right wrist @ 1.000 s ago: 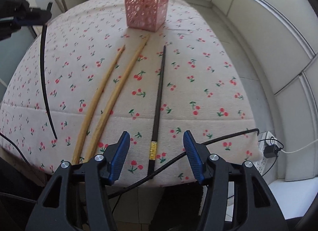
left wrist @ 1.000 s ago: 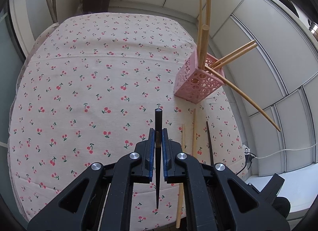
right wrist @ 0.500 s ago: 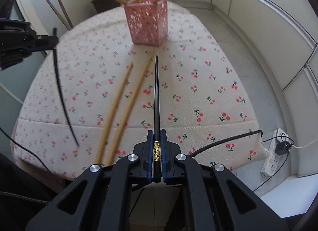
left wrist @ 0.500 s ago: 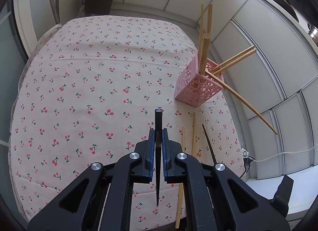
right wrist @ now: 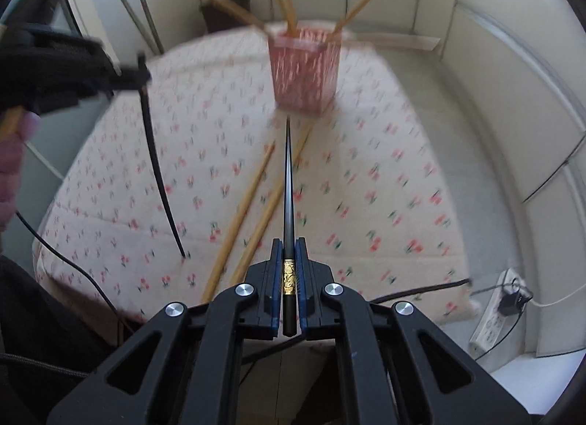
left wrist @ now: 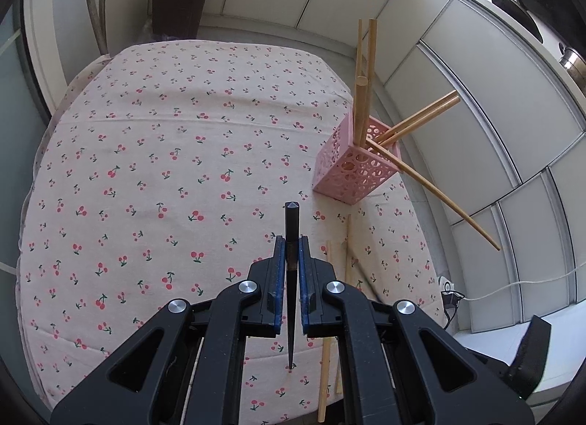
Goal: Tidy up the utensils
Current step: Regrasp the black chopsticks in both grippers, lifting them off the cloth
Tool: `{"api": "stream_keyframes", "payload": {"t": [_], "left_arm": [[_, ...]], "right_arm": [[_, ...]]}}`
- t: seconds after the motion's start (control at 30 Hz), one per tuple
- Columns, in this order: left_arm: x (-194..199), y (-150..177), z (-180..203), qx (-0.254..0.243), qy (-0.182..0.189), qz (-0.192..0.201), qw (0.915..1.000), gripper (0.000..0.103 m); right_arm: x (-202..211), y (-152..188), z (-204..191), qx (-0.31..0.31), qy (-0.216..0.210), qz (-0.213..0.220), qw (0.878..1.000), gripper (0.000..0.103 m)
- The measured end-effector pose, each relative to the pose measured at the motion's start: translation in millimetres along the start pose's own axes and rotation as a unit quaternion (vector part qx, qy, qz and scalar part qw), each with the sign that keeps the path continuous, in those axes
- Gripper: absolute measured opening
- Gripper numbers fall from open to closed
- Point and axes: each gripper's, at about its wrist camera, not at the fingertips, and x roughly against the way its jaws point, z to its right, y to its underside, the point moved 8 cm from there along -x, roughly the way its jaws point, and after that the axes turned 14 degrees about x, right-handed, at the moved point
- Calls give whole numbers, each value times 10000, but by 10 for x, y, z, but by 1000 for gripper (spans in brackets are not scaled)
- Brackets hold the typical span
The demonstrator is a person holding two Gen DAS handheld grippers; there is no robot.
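Overhead, both grippers hang above a table (left wrist: pixel 154 154) draped in a cream cloth printed with red cherries. Each one's fingers are clamped on a black chopstick: the left gripper (left wrist: pixel 292 264) on one (left wrist: pixel 291 300), the right gripper (right wrist: pixel 288 267) on another (right wrist: pixel 288 190) with a gold band. A pink perforated holder (left wrist: pixel 353 168) near the table's edge holds wooden chopsticks; two more (right wrist: pixel 249 212) lie on the cloth. White cabinet panels (left wrist: pixel 487 103) line the room, and a dark bin (left wrist: pixel 179 7) stands beyond
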Motion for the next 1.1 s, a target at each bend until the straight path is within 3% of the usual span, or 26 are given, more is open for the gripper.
{"api": "stream_keyframes", "payload": {"t": [0.2, 0.3, 0.47, 0.67, 0.83, 0.87, 0.9, 1.1], "left_arm": [[-35, -8, -55, 59, -32, -44, 10000, 7], [-43, -28, -83, 137, -3, -84, 9999, 7], [-28, -21, -25, 78, 73, -90, 9999, 7], [-21, -27, -43, 107, 103, -112, 9998, 7], [-18, -30, -43, 104, 89, -92, 9999, 7], [-18, -32, -40, 99, 91, -88, 9999, 7], [-15, -30, -37, 90, 91, -82, 9999, 7], [-180, -15, -132, 221, -35, -304, 9993, 7]], "right_arm": [[-337, -40, -12, 72, 20, -144, 9999, 9], [-421, 96, 41, -87, -127, -393, 9991, 26], [-480, 312, -21, 70, -26, -685, 9976, 27], [-459, 269, -38, 135, 155, -462, 9987, 27], [-580, 346, -87, 184, 83, -673, 9975, 27], [-581, 346, -91, 185, 81, -657, 9976, 24], [-579, 347, -95, 162, 25, -637, 9978, 8], [-413, 249, -142, 242, 66, -249, 9994, 7]]}}
